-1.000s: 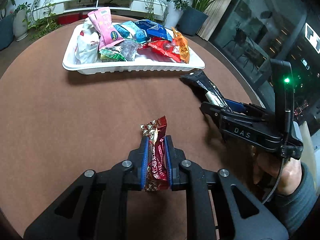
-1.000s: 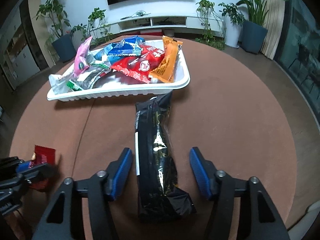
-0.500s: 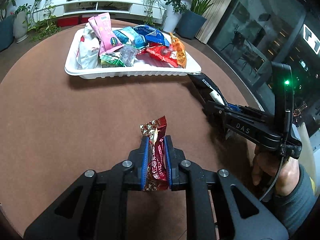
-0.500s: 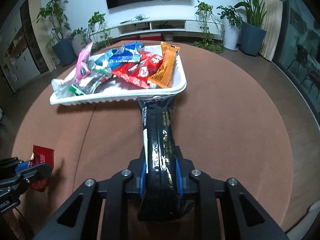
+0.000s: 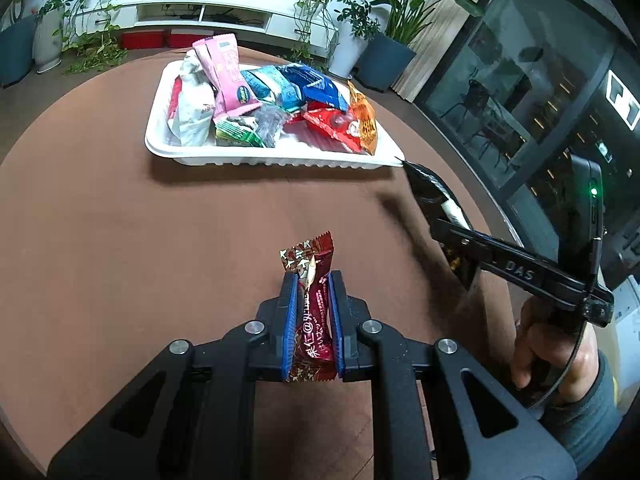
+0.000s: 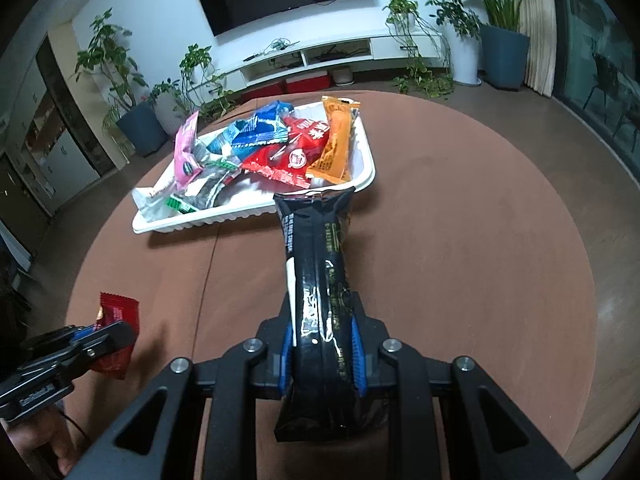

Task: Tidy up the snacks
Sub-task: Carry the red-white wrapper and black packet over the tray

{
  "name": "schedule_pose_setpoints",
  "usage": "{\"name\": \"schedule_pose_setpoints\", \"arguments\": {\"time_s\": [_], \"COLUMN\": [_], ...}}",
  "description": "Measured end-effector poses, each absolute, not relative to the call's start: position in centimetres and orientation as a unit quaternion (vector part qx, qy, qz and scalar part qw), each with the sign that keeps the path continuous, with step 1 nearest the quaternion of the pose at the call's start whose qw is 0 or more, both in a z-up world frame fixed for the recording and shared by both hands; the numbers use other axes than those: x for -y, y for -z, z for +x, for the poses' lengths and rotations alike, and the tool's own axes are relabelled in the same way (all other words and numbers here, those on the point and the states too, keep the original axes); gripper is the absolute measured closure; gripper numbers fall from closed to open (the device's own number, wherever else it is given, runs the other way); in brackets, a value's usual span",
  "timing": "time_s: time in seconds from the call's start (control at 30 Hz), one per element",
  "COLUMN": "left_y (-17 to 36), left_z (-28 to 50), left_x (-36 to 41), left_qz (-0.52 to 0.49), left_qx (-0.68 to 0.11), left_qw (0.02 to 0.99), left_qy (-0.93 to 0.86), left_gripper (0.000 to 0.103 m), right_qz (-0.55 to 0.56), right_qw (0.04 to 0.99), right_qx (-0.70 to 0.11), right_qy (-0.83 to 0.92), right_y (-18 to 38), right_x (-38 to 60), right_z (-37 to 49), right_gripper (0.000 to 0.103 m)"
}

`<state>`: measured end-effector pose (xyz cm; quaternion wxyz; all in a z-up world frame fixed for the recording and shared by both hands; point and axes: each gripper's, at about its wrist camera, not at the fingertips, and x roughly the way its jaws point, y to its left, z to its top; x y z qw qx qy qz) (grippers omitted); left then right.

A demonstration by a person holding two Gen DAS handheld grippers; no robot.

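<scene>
My left gripper (image 5: 313,280) is shut on a dark red snack packet (image 5: 312,300) and holds it above the brown round table (image 5: 120,240). It also shows in the right wrist view (image 6: 116,320). My right gripper (image 6: 320,332) is shut on a long black snack packet (image 6: 320,264), lifted off the table, its far end near the white tray's (image 6: 256,214) near right corner. The black packet (image 5: 432,190) also shows in the left wrist view beside the tray (image 5: 280,158). The tray holds several colourful snack packets.
The table's edge curves on the right (image 6: 580,280). Potted plants (image 6: 500,40) and a low white TV bench (image 6: 340,56) stand beyond the table. A glass wall is on the right.
My right gripper closed on the black packet and lifted it toward the tray. My left gripper moved closer to the tray with the red packet.
</scene>
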<state>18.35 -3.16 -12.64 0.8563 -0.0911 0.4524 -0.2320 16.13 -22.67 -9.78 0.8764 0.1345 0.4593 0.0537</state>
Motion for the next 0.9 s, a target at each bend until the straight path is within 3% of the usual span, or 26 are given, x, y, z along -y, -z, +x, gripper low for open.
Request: {"name": "schedule_pose_setpoints", "arguments": {"time_s": [0.23, 0.43, 0.7, 0.9], "left_y": [10.0, 4.6, -1.2, 0.3], "left_z": [19.9, 23.8, 31.2, 35.4], "left_x": [1.2, 0.3, 3.4, 4.9], "left_qz": [-0.108, -0.096, -0.057, -0.050], "left_qx": [-0.432, -0.393, -0.369, -0.392], "left_qw": [0.867, 0.888, 0.898, 0.890], "left_qy": [0.226, 0.221, 0.233, 0.227], "left_gripper": [0.090, 0.090, 0.090, 0.090], "right_qz": [0.203, 0.220, 0.171, 0.149], "right_qw": [0.878, 0.896, 0.920, 0.901], "right_qx": [-0.433, -0.386, -0.344, -0.390], "right_qy": [-0.024, -0.001, -0.079, -0.117], "right_y": [7.0, 2.0, -4.3, -1.8], "right_x": [27.7, 31.4, 25.3, 19.9], "right_z": [16.9, 19.5, 26.4, 31.7], "right_gripper": [0.078, 0.078, 0.078, 0.078]}}
